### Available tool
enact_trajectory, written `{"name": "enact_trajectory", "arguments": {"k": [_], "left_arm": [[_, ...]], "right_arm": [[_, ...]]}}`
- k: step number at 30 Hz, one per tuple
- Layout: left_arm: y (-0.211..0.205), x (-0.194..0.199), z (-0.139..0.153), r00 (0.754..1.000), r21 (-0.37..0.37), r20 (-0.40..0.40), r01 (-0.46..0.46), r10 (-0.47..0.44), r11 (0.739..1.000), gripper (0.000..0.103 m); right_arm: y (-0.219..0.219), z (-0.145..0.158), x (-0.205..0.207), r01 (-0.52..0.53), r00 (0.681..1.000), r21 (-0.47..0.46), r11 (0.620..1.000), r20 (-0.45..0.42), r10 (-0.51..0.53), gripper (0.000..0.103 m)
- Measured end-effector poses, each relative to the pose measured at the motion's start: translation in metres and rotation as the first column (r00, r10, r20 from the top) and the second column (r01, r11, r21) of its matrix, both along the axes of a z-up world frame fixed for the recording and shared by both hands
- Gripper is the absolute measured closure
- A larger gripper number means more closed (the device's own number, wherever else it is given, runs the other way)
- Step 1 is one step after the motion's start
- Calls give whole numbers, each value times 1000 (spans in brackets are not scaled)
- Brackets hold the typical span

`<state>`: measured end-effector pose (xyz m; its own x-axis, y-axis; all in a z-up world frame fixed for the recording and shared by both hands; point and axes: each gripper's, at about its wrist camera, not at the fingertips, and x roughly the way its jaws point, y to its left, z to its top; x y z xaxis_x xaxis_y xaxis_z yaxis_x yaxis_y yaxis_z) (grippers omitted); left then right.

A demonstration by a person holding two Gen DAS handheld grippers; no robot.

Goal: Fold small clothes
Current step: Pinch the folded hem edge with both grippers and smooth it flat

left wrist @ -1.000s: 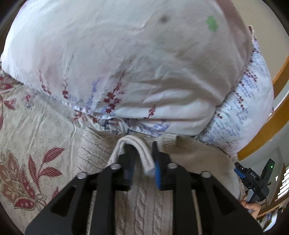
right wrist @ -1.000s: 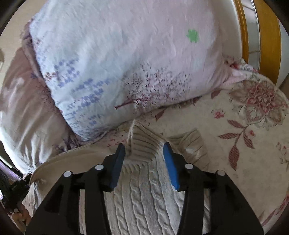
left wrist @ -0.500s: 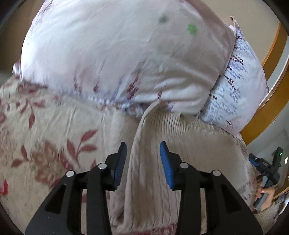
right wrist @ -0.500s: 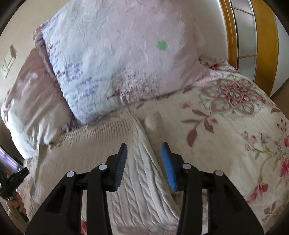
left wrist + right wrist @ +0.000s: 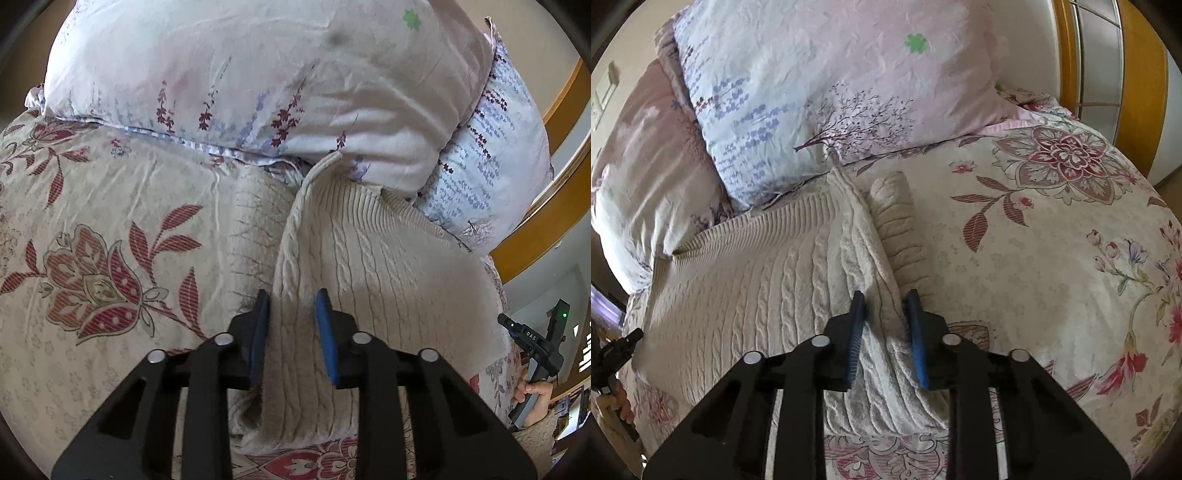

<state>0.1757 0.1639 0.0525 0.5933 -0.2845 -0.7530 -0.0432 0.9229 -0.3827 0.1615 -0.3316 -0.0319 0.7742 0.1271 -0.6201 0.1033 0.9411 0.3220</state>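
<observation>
I see the cream cable-knit sweater (image 5: 369,266) lying flat on the floral bedspread (image 5: 110,229), its ribbed hem butting against 2 pillows (image 5: 827,92) that crowd the far end. My left gripper (image 5: 291,321) and right gripper (image 5: 884,325) each straddle a folded side edge of the knit, jaws narrow and closing on it. On the right gripper's body, at the left view's edge, I read "DAS"

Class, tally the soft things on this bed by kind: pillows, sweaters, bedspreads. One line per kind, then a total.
Pillows: 2 (pink pillow, second pillow)
Sweaters: 1 (sweater)
Bedspreads: 1 (bedspread)
Total: 4
</observation>
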Motion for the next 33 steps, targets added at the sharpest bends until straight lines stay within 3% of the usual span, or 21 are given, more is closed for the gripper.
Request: {"name": "enact_trajectory", "arguments": {"k": [10,12,15,25,33], "left_arm": [[-3,3,-2,1000,-1,-20,3,-3,1000,86],[-3,2,-2,1000,4,-19,4,-4,1000,90],[1,-2,1,1000,-22,-15,2,-2,1000,95],[8,-20,17,999,-53,24,45,-44,998,97],[15,-29,7,998,-49,-8,59,-59,997,97]], "right_arm": [[3,-2,2,-25,1000,0,1000,-19,25,83],[4,-1,0,-34,999,-5,999,-12,34,90],[-1,5,-6,-33,999,27,999,6,32,91],[-11,21,-24,-36,999,108,993,45,32,92],[-12,3,-29,4,999,76,997,-47,-1,92]]}}
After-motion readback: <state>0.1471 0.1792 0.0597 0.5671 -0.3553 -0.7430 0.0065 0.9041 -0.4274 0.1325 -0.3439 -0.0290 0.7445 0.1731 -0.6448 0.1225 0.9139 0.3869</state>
